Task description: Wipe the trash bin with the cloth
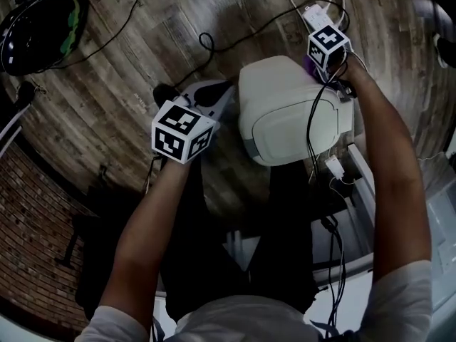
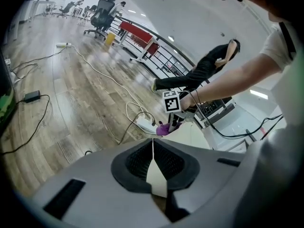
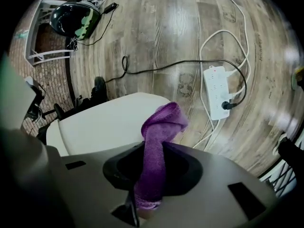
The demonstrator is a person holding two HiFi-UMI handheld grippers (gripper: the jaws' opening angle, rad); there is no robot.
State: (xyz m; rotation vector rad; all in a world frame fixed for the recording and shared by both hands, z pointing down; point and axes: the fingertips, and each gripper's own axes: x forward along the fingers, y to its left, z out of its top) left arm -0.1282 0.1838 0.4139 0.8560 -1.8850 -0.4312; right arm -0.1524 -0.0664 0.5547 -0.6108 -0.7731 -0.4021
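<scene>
Right gripper (image 3: 156,148) fingers: clamping the purple cloth (image 3: 161,122), which is sticking up and folding over beyond the tips.
Left gripper (image 2: 153,144) fingers: pressing together at the tips, holding nothing.
Cloth position: its free end is hanging over the far edge of the lid and appears to be touching it.
Trash bin (image 1: 285,109): standing on the wood floor (image 1: 164,27) just in front of the person, cream lid facing up.
Left gripper position: hovering just beside the bin's left side, pointing across it toward the right gripper.
Surroundings: a white power strip (image 3: 216,91) is lying on the floor beyond the bin, with a black plug sitting in it.
</scene>
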